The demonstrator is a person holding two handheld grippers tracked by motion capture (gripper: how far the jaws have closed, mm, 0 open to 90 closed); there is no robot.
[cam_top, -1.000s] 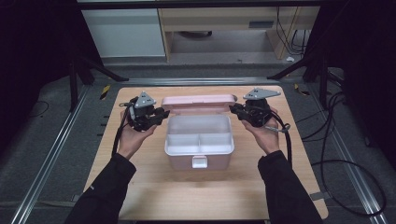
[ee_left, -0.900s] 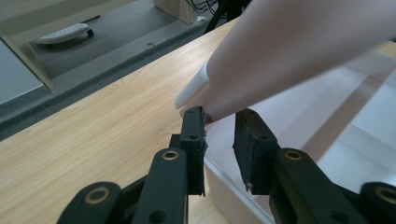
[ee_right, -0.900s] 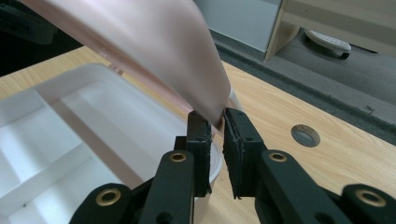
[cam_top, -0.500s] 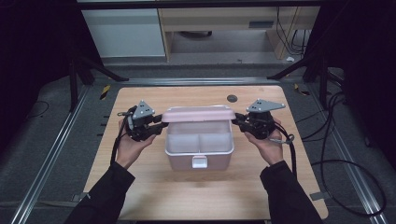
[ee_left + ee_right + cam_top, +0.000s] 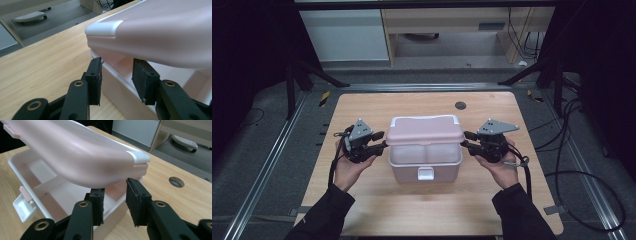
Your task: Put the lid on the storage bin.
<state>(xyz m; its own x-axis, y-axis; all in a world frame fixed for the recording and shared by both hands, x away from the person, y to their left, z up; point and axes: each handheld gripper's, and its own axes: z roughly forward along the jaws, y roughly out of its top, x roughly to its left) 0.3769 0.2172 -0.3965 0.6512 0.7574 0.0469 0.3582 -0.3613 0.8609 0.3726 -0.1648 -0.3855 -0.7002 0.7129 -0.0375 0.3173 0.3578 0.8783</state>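
**Lid set on box, tongs letting go**

Now the pink lid lies over the white two-compartment box, which sits at the middle of the table, its latch tab facing the person.

Left of the box: left tongs at the lid's left end. In the left gripper view the jaws stand spread under the lid's overhang, astride the box rim, pads not pressing on anything. They have just been opening.

Over the box: in both gripper views the lid looks tilted, with a gap to the rim, so I judge it resting but not seated.

Right of the box: right tongs at the lid's right end, jaws likewise parted beneath the lid edge, nothing pinched; also just been opening.

Step in hand, as I read it: releasing the lid after placing it. The next move calls for drawing both tongs outward, away from the box, without dragging the lid, then pressing it down flush and closing the front latch.
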